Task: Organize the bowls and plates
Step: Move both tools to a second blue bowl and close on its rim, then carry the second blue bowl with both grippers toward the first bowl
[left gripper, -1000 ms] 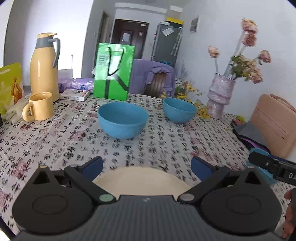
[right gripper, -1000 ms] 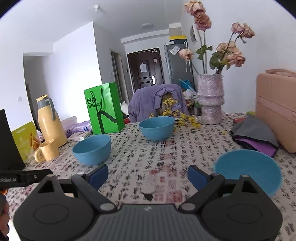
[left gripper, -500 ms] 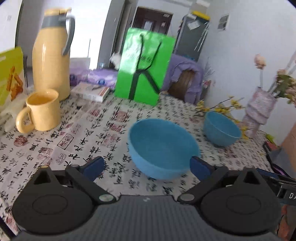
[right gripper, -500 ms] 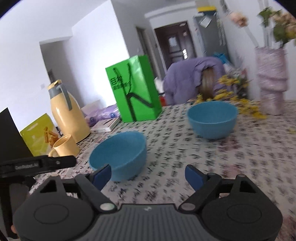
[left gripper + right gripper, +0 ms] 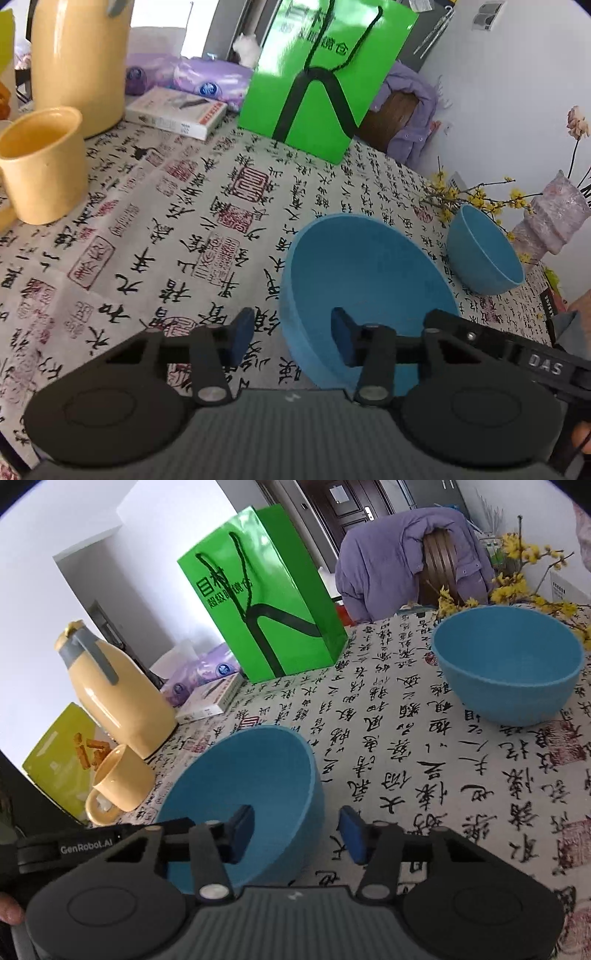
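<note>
A blue bowl [image 5: 369, 280] [image 5: 240, 786] stands on the patterned tablecloth [image 5: 184, 221], close in front of both grippers. My left gripper [image 5: 291, 341] straddles its left rim, one pad outside and one inside; the jaws are closing, and a gap shows on both sides of the wall. My right gripper [image 5: 295, 832] straddles the opposite rim in the same way, its jaws closing without touching the wall. A second blue bowl [image 5: 484, 254] [image 5: 509, 672] sits farther back on the right.
A yellow mug [image 5: 40, 166] [image 5: 122, 782] and a yellow thermos [image 5: 77, 55] [image 5: 114, 698] stand at the left. A green paper bag [image 5: 325, 74] [image 5: 266, 598] and a book [image 5: 177, 114] are behind. A vase [image 5: 554, 225] with yellow sprigs stands far right.
Both grippers moved forward and down to the near blue bowl, and their jaws narrowed around its rim. The beige plate and a third blue bowl dropped out of view.
</note>
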Tool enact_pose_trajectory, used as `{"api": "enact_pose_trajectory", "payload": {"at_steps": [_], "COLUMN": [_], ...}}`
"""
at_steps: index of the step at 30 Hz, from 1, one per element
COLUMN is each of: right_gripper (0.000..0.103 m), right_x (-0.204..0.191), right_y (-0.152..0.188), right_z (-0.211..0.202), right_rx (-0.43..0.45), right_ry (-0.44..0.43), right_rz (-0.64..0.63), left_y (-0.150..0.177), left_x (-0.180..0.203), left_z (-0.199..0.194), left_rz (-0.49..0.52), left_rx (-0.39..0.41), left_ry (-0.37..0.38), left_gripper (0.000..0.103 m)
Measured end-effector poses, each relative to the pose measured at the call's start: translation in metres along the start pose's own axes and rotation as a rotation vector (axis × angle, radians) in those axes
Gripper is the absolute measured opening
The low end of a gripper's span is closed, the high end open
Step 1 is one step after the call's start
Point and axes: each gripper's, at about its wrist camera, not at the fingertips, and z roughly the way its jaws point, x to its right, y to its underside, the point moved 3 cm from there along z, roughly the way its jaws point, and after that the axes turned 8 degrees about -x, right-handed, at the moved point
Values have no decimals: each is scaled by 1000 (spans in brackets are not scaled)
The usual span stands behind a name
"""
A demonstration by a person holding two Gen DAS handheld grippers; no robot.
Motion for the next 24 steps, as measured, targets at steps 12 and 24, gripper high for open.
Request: {"api": "enact_pose_trajectory", "payload": {"at_steps": [12, 24], "right_gripper": [17, 12], "right_x": [5, -14], "right_y": [-4, 8], "right_z": [11, -45], "right_rx": [-26, 34], "right_ry": [21, 32], "right_rz": [28, 9], "left_y": [-2, 18], "left_x": [0, 21], "left_z": [4, -59], "left_rz": [-16, -3], "left_rx": [-23, 40], "left_ry": [14, 49], "left_gripper": [17, 15]}}
